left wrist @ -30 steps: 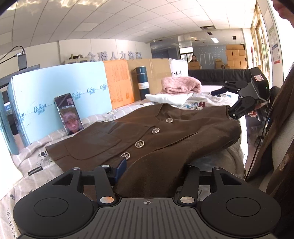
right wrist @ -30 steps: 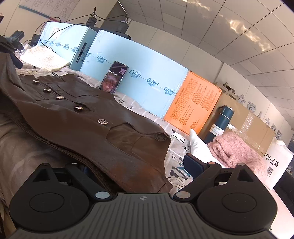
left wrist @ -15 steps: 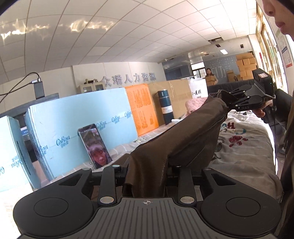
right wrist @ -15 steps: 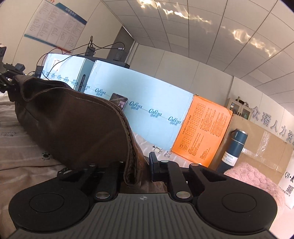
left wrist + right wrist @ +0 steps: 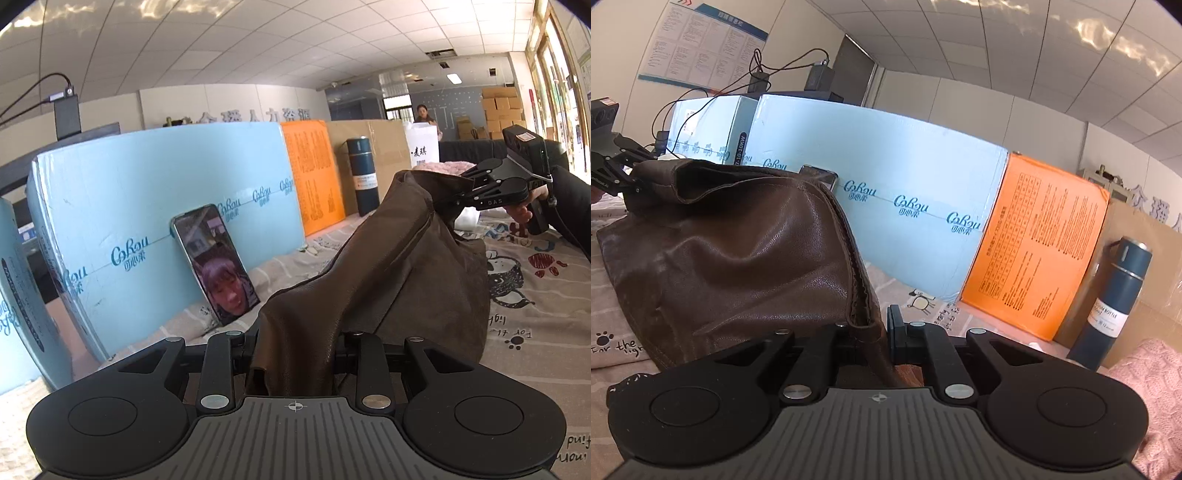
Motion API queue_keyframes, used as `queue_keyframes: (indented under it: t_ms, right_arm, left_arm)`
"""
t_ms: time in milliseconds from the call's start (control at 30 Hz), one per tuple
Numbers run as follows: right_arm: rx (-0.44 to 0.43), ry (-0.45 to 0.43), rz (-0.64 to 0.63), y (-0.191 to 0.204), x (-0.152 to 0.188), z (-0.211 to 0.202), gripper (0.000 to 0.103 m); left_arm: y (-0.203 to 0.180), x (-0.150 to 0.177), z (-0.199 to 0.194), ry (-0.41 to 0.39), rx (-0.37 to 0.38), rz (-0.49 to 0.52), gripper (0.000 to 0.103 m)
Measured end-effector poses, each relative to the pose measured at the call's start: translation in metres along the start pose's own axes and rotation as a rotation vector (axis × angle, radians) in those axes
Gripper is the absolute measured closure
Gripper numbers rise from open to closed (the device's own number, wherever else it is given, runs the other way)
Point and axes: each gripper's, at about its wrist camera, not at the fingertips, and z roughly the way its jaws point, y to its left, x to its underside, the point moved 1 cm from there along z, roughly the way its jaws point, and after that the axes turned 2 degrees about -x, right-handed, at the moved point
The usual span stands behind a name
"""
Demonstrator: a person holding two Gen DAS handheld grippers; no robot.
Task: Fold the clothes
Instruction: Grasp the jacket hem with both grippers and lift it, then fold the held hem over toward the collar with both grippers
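Note:
A brown leather jacket [image 5: 388, 280] hangs lifted between my two grippers above the bed. My left gripper [image 5: 295, 347] is shut on one edge of it. My right gripper [image 5: 875, 332] is shut on the seamed edge of the jacket [image 5: 738, 254]. In the left wrist view the right gripper [image 5: 454, 199] shows at the right, clamping the jacket's far end. In the right wrist view the left gripper [image 5: 624, 177] shows at the far left, holding the other end.
A printed bedsheet [image 5: 528, 295] covers the bed. Blue foam boards [image 5: 147, 221] with a phone [image 5: 216, 264] leaning on them, an orange board [image 5: 1034, 251] and a dark flask [image 5: 1115, 302] stand at the back. A pink knit [image 5: 1148, 391] lies at the right.
Both grippers closed on the jacket's near edge and lifted it off the bed. The jacket went from lying flat, buttons up, to hanging bunched between them.

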Motion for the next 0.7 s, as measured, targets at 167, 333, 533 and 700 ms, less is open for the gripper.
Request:
queue_keyframes:
  t_ms: [167, 333, 533, 700]
  right_arm:
    - [-0.067, 0.101, 0.150, -0.026, 0.018, 0.030, 0.093]
    - [-0.078, 0.109, 0.288, -0.040, 0.028, 0.032, 0.076]
    - [-0.084, 0.054, 0.452, -0.057, 0.032, 0.028, 0.058]
    - [-0.045, 0.058, 0.538, -0.060, 0.033, 0.030, 0.053]
  left_arm:
    - [0.022, 0.018, 0.029, 0.076, 0.039, -0.081, 0.070]
    - [0.036, 0.029, 0.034, 0.077, 0.075, -0.177, 0.047]
    - [0.062, 0.033, 0.031, 0.040, 0.121, -0.355, 0.015]
    - [0.062, 0.033, 0.038, 0.062, 0.113, -0.387, 0.013]
